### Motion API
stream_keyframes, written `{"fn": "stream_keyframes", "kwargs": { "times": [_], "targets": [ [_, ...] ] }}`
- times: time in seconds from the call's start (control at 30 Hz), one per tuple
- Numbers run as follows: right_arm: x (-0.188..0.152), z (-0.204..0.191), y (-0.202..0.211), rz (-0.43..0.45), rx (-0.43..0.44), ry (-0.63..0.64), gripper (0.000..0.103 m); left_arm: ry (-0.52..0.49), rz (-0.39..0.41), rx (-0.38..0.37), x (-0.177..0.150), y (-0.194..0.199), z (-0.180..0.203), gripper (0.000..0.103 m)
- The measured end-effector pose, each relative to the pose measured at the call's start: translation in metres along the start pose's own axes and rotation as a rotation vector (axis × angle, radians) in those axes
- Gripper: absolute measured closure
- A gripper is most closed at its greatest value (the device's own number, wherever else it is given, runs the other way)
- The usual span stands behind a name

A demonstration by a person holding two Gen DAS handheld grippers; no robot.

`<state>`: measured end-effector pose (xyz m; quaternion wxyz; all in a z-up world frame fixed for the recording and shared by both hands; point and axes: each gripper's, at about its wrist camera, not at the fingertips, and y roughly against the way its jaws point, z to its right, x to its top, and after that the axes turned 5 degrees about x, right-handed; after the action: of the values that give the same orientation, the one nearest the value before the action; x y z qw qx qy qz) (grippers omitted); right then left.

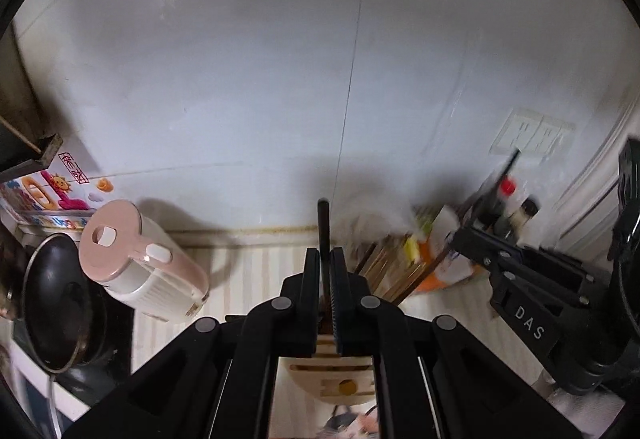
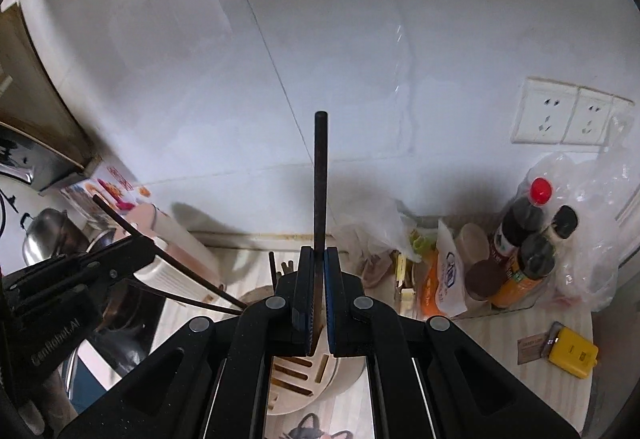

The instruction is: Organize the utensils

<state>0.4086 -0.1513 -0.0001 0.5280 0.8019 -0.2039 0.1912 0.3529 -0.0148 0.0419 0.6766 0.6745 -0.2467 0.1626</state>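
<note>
Left wrist view: left gripper (image 1: 329, 303) clamped on a dark chopstick (image 1: 324, 235) pointing up, above a slotted wooden utensil holder (image 1: 344, 371) on the striped worktop (image 1: 256, 271). Left: pink kettle (image 1: 136, 259), dark pan (image 1: 56, 299). Right: right gripper (image 1: 472, 235), blurred, beside a bundle of chopsticks (image 1: 396, 271).

Right wrist view: right gripper (image 2: 319, 299) closed on a second dark chopstick (image 2: 320, 191), over the same holder, slots open. Shown only here: wall sockets (image 2: 568, 115), sauce bottles (image 2: 520, 239) in a plastic bag far right, yellow box (image 2: 573, 351) on bare worktop near the right edge. Far edge bounded by white tiled wall (image 2: 360, 39).
</note>
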Motion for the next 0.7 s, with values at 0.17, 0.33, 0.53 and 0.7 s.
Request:
{"fn": "stream_keyframes", "kwargs": {
  "times": [0.17,0.33,0.53,0.7],
  "targets": [
    [-0.004,0.003,-0.027,-0.108,0.035,0.006,0.056,0.049,-0.013,0.047,-0.008,0.004,-0.003,0.095],
    [-0.016,0.015,-0.015,-0.062,-0.001,-0.021,0.046,0.128,0.04,0.111,-0.026,0.017,-0.016,0.016],
    [-0.049,0.019,-0.005,-0.023,-0.153,0.05,0.011,0.139,0.077,0.207,-0.063,0.011,-0.024,0.0],
    [-0.077,0.02,-0.007,0.001,-0.238,0.101,0.0,0.143,0.046,0.237,-0.084,-0.003,-0.021,0.0]
  ]
}}
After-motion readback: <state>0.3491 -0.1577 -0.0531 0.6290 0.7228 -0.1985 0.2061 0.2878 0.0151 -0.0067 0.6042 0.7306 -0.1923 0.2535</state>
